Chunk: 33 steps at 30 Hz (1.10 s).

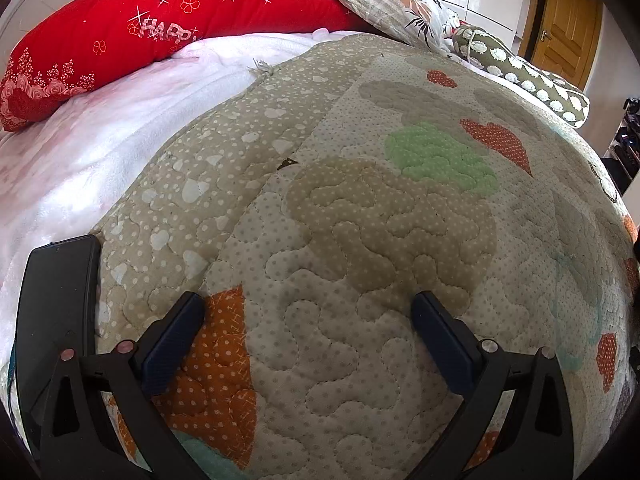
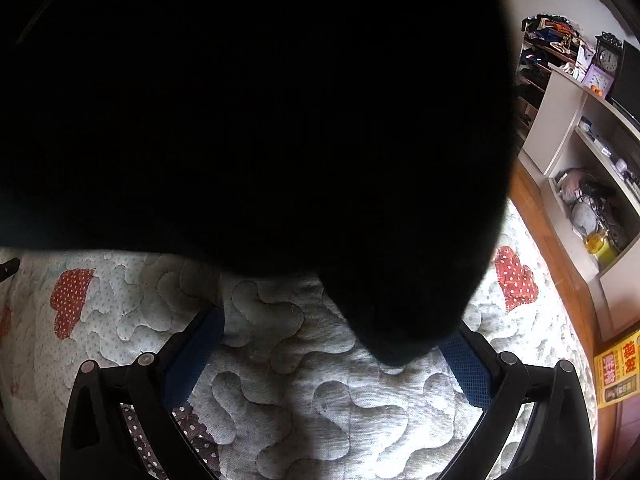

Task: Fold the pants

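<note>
The black pants (image 2: 256, 112) fill most of the right wrist view as one dark mass lying on the quilt (image 2: 320, 396), with a corner reaching down toward the right finger (image 2: 466, 368). My right gripper (image 2: 332, 320) is open, its jaws spread wide just before the pants' near edge, holding nothing. My left gripper (image 1: 308, 300) is open and empty above the patterned quilt (image 1: 360, 220); no pants show in the left wrist view.
A black phone (image 1: 56, 300) lies at the quilt's left edge beside the left gripper. A red pillow (image 1: 160, 28), floral pillows (image 1: 400, 4) and a white blanket (image 1: 100, 140) lie at the bed's far end. Shelves (image 2: 580, 152) stand right of the bed.
</note>
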### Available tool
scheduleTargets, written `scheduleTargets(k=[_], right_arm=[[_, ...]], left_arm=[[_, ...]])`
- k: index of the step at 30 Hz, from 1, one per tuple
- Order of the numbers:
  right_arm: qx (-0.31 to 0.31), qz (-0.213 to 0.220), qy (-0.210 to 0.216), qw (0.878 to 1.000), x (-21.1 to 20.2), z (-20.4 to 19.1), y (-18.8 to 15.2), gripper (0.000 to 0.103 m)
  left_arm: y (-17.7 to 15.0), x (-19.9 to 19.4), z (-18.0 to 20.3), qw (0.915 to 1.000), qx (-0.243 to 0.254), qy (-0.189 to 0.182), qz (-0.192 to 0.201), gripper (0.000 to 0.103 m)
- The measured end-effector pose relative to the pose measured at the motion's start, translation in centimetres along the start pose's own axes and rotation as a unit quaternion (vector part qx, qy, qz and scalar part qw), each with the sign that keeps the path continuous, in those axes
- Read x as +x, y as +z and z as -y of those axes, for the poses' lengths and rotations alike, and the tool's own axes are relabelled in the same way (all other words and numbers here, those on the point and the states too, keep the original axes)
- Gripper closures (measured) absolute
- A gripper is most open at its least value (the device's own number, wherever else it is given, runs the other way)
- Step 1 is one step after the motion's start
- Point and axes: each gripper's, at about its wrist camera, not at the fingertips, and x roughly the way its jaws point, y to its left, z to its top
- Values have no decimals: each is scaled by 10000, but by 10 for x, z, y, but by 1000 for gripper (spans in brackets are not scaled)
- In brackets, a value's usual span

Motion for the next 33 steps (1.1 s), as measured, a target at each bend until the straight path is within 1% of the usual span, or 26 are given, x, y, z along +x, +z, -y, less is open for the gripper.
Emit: scheduleTargets(k=[4, 19, 23, 25, 27, 28, 30, 33], right_arm=[[-1, -2, 3, 10000, -3, -6, 1, 0], [1, -3, 9, 10000, -3, -3, 0, 0], [-4, -8, 4, 10000, -3, -3, 1, 0], [-43, -21, -44, 10000, -4, -5, 3, 1], [-61, -3, -64, 10000, -4, -7, 3, 1], [-12, -23, -2, 10000, -2, -7, 3, 0], [-16, -120, 81, 9999, -5, -4, 2, 0], [-192, -299, 208, 9992, -16, -1, -2, 0]], left_arm=[[0, 0, 0, 10000, 4, 14, -8, 0], [1, 0, 1, 10000, 24, 48, 9, 0], [1, -1, 7, 9997, 114, 183, -74, 0], [4, -7, 5, 9993, 128, 115, -319, 0], [2, -18, 1, 9989, -33, -64, -456, 0], [0, -29, -2, 9987, -137, -231, -422, 0], [-4, -48, -5, 9987, -211, -396, -261, 0], [-8, -75, -7, 9989, -171, -437, 24, 0]])
